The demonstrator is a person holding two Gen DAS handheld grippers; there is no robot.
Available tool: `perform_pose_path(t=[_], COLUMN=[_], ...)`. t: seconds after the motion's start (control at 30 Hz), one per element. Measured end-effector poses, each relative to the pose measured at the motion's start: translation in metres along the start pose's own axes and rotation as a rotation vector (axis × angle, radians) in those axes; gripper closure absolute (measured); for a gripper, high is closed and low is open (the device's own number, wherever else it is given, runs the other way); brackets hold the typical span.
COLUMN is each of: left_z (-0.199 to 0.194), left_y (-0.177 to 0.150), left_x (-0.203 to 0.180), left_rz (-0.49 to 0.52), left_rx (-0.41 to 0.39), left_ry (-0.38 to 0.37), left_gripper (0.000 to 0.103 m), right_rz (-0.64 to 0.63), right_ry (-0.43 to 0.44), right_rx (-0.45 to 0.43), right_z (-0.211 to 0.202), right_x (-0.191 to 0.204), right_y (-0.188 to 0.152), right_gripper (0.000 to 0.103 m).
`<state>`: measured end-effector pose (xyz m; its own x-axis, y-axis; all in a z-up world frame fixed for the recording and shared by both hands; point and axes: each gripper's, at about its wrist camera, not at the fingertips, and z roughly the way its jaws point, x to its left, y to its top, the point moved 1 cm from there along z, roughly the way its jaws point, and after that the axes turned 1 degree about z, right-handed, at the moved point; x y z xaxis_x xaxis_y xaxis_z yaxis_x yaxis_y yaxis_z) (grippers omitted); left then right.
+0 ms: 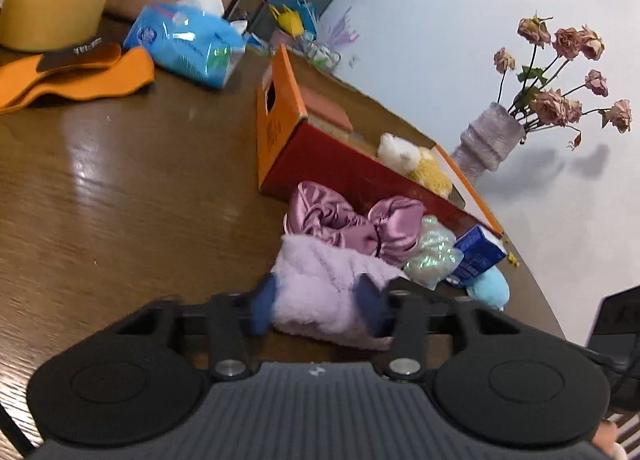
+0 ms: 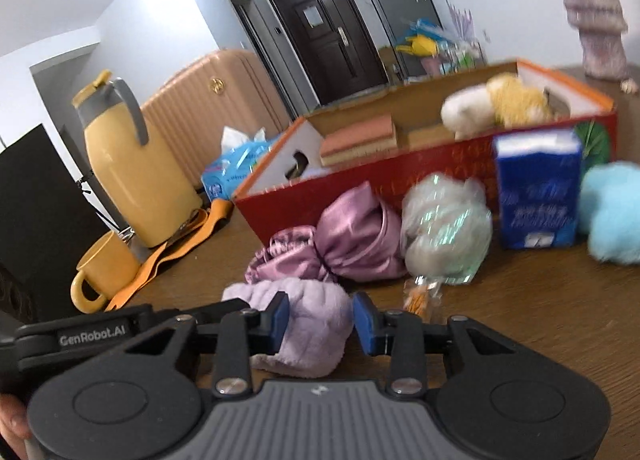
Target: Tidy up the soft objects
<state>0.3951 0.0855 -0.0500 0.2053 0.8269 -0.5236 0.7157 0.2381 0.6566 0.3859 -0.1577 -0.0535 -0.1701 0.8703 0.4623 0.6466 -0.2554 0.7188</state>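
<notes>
Both tongs, left point(image 1: 316, 302) and right point(image 2: 320, 326), pinch one lilac fluffy cloth point(image 1: 320, 292); just beyond lie one pink satin bonnet point(image 1: 348, 224) and one red box point(image 1: 340, 168).

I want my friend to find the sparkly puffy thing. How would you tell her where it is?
Look for the long red and orange box on the brown table. Just in front of its red wall sits the sparkly puff, between the shiny pink satin cloth and the upright blue carton. It is the only pale, netted ball that glitters green.
</notes>
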Motion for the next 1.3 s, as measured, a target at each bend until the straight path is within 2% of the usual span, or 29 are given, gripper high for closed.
perform_pose_path(t=[0.13, 0.3, 0.37, 0.47, 0.7, 0.8, 0.97, 1.13, 1.2, 1.3], left_z=[-0.002, -0.014, -0.032, -0.056, -0.081, -0.084, -0.093, -0.089, -0.085, -0.072], left_y=[-0.001, -0.005, -0.014, -0.039, -0.108, -0.116, -0.124, -0.114, -0.094, -0.042], left_x=[0.002, -0.010, -0.028, -0.052, -0.101, -0.117, -0.139, -0.147, -0.148, -0.142], left_rz=[0.008, 0.038, 0.084, 0.118, 0.194, 0.215, 0.263, 0.286, 0.285, 0.251], left_rx=[-0.008, -0.014, -0.050, -0.055, 0.012, 0.021, -0.012, -0.030, -0.055, -0.095], left_ry=[0.005, 0.001, -0.022, -0.039, -0.068, -0.067, -0.059, -0.067, -0.083, -0.119], left_gripper=[0.077, 0.083, 0.084, 0.084, 0.084, 0.085, 0.085, 0.086, 0.086, 0.086], right_rz=[0.003, 0.017, -0.008, -0.057, -0.067, -0.047, -0.036, -0.036, -0.033, -0.045], right_ry=[0.000, -0.015, -0.017, -0.009, -0.061, -0.063, -0.045, -0.031, -0.011, 0.043], right_rx=[-0.007, -0.022, -0.031, -0.037, -0.060, -0.085, -0.134, -0.150, -0.160, -0.191], right_z=[0.008, -0.005, -0.023, -0.058, -0.149, -0.171, -0.190, -0.191, -0.187, -0.172], right_x=[0.000, 0.004, 0.007, 0.010, -0.003, -0.012, -0.021, -0.027, -0.028, -0.025], right_y=[-0.005, -0.010, -0.014, -0.029, -0.078, -0.089, -0.092, -0.084, -0.066, -0.020], right_gripper=[0.077, 0.081, 0.081, 0.081, 0.081, 0.082, 0.082, 0.082, 0.082, 0.082])
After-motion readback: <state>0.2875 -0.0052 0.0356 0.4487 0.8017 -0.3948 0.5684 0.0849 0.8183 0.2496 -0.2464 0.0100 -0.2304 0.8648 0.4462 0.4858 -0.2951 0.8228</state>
